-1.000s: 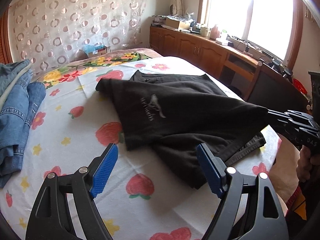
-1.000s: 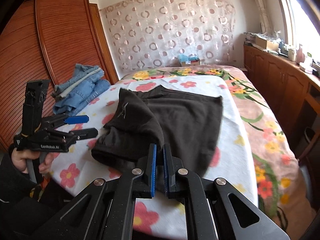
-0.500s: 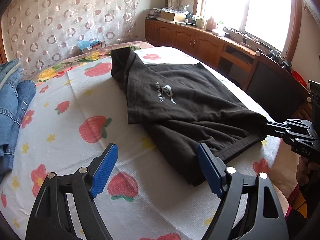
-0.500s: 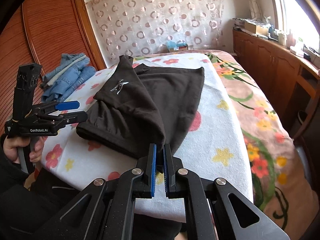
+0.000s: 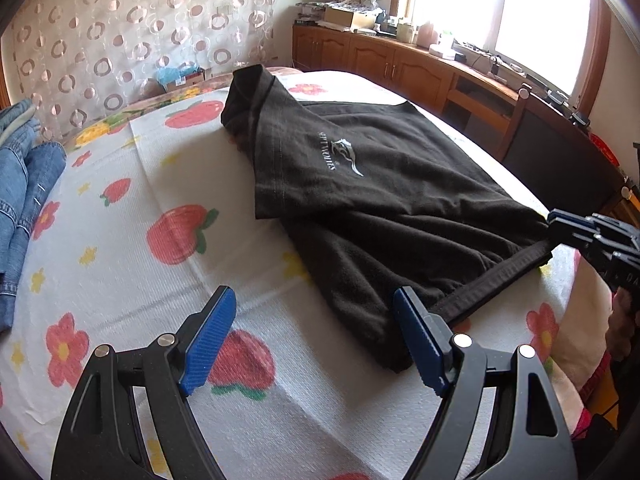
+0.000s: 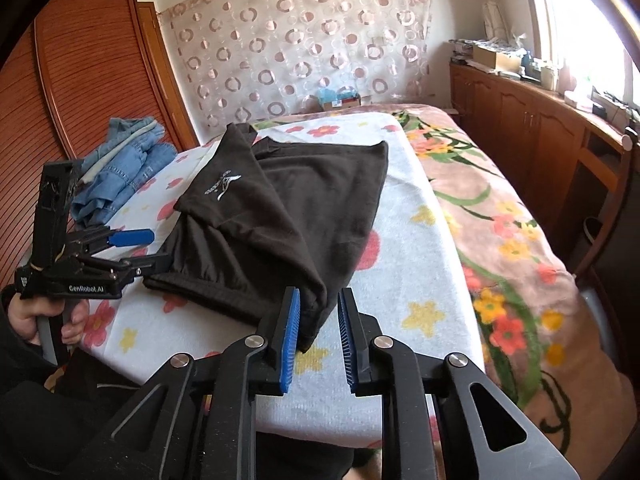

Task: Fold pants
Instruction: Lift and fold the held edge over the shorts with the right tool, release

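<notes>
Left view: black pants [image 5: 380, 208] lie folded on the bed [image 5: 120, 264], strawberry sheet; jeans [image 5: 24, 200] at 9 o'clock, cabinets [image 5: 400, 64] and window at 1. The left hand-held gripper [image 5: 316, 336] gapes, empty.

Right view: wardrobe [image 6: 80, 92] at 10, curtain [image 6: 304, 48] at 12. The right hand-held gripper [image 6: 318, 320] has just been parting, pants corner loose between.

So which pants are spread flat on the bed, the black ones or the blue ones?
The black pants, the pair with the white logo, lie spread across the flowery sheet. The blue jeans sit crumpled in a heap near the wooden wardrobe.
</notes>
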A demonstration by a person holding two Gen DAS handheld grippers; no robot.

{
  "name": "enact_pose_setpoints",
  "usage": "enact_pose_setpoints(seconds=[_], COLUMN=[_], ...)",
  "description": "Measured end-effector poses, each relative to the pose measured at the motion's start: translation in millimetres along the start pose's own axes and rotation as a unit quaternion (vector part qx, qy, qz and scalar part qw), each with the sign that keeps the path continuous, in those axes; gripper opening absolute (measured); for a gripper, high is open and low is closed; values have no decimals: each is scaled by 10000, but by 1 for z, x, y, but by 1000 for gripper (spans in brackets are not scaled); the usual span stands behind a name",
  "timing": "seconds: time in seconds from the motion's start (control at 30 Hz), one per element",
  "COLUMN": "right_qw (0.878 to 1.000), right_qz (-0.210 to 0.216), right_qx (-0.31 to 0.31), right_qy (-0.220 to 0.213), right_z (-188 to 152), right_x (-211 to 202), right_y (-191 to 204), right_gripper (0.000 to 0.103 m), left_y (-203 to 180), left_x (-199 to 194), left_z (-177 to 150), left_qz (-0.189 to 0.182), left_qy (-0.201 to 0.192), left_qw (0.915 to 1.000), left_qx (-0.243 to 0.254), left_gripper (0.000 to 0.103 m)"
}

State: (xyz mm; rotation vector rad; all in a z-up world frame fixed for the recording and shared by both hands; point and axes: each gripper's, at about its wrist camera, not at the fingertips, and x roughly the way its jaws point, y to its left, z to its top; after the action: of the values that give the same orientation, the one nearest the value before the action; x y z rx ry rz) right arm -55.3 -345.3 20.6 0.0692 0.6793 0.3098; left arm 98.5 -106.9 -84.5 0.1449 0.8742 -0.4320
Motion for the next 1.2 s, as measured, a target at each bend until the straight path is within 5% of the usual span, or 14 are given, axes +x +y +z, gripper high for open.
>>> enact_pose_setpoints(seconds=[0.33, 0.63, 0.87, 1.2], right_qw=[9997, 9953, 9882, 9792], right_qz=[130, 698, 1070, 1013], right_qx=[-119, -621, -1085, -1736], right_qy=[-156, -268, -137, 289], right_z=[16, 42, 67, 86], right_x=[5, 40, 84, 141], right_y=[11, 48, 84, 116], right_gripper=[37, 37, 27, 26], left_y=[11, 44, 61, 77], left_x=[-16, -48, -67, -67], left_z=[3, 10, 13, 8], left_qz=[41, 296, 439, 470], left_qy=[-239, -621, -841, -880], left_qw=[9996, 9970, 9945, 9930], left_qx=[-125, -345, -446, -630], left_gripper=[82, 82, 82, 82])
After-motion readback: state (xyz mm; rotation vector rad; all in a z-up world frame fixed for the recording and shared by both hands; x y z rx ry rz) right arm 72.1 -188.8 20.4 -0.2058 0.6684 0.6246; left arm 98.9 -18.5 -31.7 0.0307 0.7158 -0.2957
